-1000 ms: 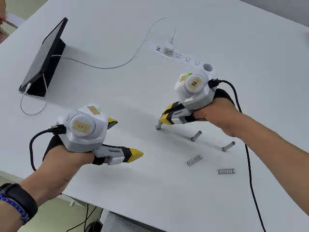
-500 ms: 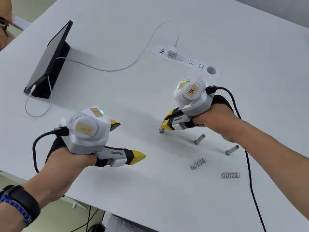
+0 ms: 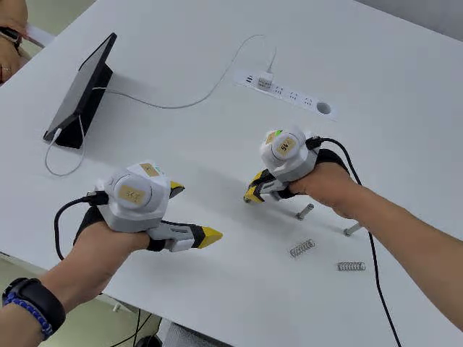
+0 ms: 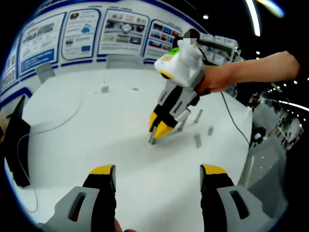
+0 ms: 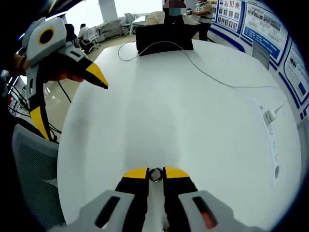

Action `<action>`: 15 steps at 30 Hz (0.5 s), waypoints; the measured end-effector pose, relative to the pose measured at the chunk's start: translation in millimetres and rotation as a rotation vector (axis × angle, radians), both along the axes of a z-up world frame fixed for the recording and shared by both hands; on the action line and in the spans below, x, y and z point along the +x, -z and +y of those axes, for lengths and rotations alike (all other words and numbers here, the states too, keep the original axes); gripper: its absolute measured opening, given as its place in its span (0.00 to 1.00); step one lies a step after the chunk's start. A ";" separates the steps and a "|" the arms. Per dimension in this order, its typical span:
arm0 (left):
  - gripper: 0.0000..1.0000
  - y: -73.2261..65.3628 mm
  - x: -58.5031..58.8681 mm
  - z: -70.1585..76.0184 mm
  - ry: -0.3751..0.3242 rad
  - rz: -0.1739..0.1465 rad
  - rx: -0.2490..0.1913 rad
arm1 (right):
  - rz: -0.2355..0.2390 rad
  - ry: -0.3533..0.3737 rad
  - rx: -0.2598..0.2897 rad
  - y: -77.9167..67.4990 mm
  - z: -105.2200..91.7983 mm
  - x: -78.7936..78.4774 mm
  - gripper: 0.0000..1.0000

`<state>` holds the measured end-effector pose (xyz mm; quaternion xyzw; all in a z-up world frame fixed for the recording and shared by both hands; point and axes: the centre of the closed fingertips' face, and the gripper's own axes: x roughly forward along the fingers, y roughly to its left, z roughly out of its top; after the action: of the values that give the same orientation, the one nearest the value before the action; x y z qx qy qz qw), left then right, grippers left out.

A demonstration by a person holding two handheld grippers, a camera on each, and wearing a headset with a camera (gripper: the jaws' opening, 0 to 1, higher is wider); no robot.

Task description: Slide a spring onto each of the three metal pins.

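Right gripper point(image 3: 252, 195) stays clamped on a pin point(image 4: 151, 139) mid-frame, left gripper point(image 4: 157, 171) jaws spread idle, springs point(image 3: 302, 248) still loose lower right, so threading looks unstarted.

Two short grey metal pins, a middle pin point(image 3: 304, 211) and an outer pin point(image 3: 353, 229), stand bare on the white table point(image 3: 217, 144). A third pin point(image 4: 151, 139) stands under the right gripper point(image 3: 252, 196), whose jaws pinch a metal ring point(image 5: 155, 174) seen end-on. Two loose coil springs lie on their sides near the bare pins: one spring point(image 3: 302, 248) angled, the other spring point(image 3: 351, 266) level.
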<state>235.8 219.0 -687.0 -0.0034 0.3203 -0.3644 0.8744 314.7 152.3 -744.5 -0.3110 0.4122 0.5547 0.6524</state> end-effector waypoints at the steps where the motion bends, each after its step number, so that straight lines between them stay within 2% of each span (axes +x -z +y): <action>1: 0.72 -0.1 0.0 0.2 -0.001 0.000 0.000 | 0.001 0.000 -0.002 1.5 0.0 0.2 0.13; 11: 0.72 0.0 -0.1 1.1 -0.004 0.002 0.000 | 0.005 -0.003 -0.008 5.7 -0.1 -0.1 0.13; 15: 0.72 -0.7 -0.5 0.6 -0.003 0.001 -0.001 | 0.006 -0.017 -0.017 5.6 -1.2 -4.1 0.19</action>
<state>235.3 219.6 -686.3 -0.0044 0.3207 -0.3634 0.8747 310.6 151.1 -750.2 -0.3184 0.4160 0.5576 0.6439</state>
